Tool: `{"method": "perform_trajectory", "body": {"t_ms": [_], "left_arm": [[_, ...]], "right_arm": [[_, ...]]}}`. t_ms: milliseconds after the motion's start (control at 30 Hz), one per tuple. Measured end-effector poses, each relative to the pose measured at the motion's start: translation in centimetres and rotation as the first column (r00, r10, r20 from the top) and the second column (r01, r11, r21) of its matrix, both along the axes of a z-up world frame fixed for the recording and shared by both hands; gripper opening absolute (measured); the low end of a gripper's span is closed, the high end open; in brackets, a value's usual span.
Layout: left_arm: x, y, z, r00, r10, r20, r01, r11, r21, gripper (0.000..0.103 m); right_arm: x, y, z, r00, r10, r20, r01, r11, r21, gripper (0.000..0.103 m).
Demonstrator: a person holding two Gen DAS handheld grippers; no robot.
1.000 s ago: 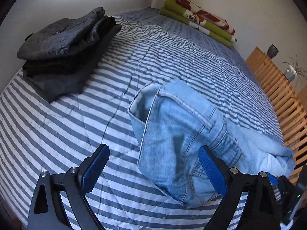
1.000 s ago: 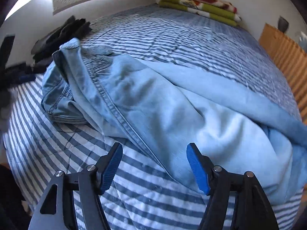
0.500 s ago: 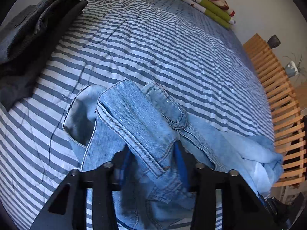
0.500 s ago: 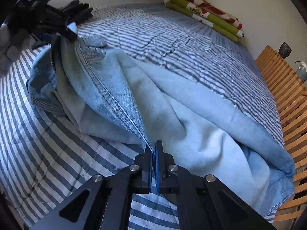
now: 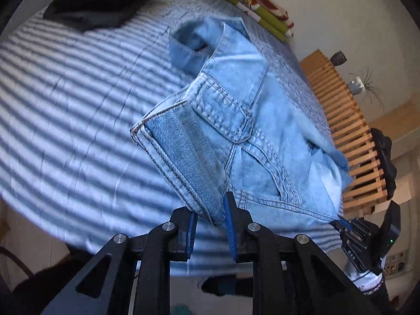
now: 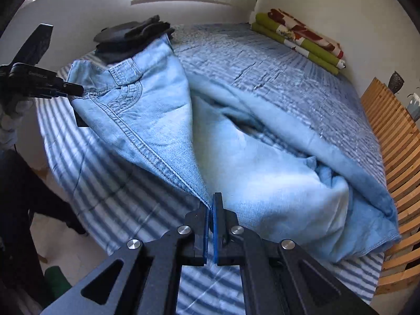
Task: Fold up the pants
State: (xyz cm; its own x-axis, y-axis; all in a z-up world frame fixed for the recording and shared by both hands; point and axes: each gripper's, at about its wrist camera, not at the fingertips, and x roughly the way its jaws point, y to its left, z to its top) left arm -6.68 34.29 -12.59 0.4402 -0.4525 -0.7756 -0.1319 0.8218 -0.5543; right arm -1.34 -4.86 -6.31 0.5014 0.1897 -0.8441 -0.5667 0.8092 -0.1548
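Light blue jeans (image 5: 236, 131) hang lifted above the striped bed (image 5: 65, 105). My left gripper (image 5: 210, 216) is shut on a thick fold of the waistband. My right gripper (image 6: 210, 210) is shut on the side seam of the jeans (image 6: 162, 120) lower down. In the right wrist view the left gripper (image 6: 74, 92) shows at the far left, pinching the waistband corner. In the left wrist view the right gripper (image 5: 341, 223) shows at the lower right, holding the fabric edge. The legs trail bunched on the bed (image 6: 262, 57) toward the right.
A stack of dark folded clothes (image 5: 102, 2) lies at the far left corner of the bed. Folded green and red blankets (image 6: 299, 39) sit against the back wall. A wooden slatted frame (image 6: 393, 144) runs along the bed's right side, with small pots (image 5: 338, 57) behind it.
Both grippers went from open to shut on the jeans, then raised the waist end off the bed. The denim now hangs stretched between them.
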Motion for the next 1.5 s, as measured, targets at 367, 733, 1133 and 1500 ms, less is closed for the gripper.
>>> {"method": "perform_trajectory", "body": {"t_ms": [367,733,1133,1500], "left_arm": [[-3.0,1.8,4.3,0.995,0.0,0.099,-0.022,0.976,0.219,0.064],[0.4,-0.1,-1.4,0.993,-0.116,0.004,0.113,0.968,0.223,0.055],[-3.2,1.9,-1.8,0.991,-0.112,0.073,0.101,0.985,0.143,0.005],[-4.8,2.7,0.0,0.987,-0.099,0.129,0.086,0.991,0.103,0.003]], "right_arm": [[-3.6,-2.9,-3.7,0.974,0.017,-0.227,-0.026,0.999,-0.036,0.021],[5.8,6.4,7.1,0.996,0.087,0.006,-0.087,0.979,0.185,0.054],[21.5,25.5,1.6,0.956,0.281,-0.084,-0.277,0.959,0.058,0.069],[21.5,28.9,-5.2,0.883,0.417,-0.215,-0.432,0.902,-0.026,0.027]]}}
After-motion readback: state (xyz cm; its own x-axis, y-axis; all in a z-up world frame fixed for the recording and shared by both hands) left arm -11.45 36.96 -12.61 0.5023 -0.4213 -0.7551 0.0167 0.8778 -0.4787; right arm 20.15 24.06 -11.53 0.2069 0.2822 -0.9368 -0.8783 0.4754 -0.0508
